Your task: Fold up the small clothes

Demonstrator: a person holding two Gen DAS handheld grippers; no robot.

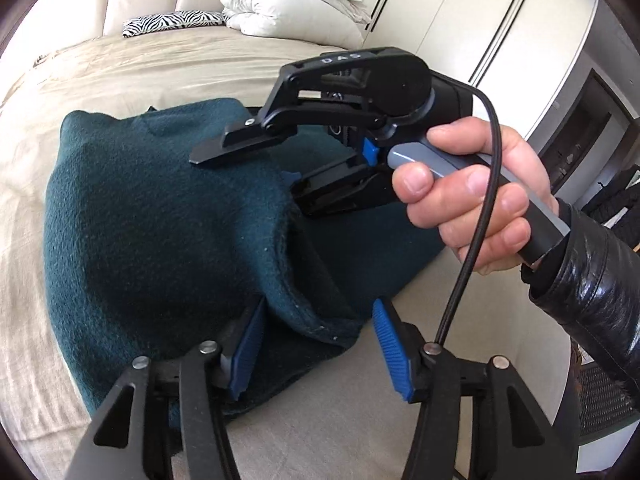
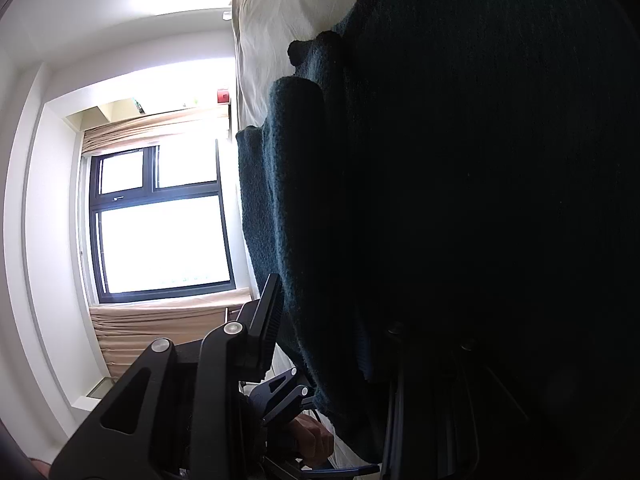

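A beige bed [image 1: 120, 80] fills the frame, a dark green garment [image 1: 160, 208] lies mid-frame on it, the left gripper [image 1: 316, 352] gapes around its hem, and the right gripper [image 1: 248, 176] pinches its far fold.

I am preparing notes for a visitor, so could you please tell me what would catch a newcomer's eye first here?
The dark green garment heaped mid-bed on the beige bedspread stands out first. The right tongs, held by a hand, reach into its far fold, while the left tongs straddle its near hem, blue pads apart. A zebra-print cushion lies by the headboard.
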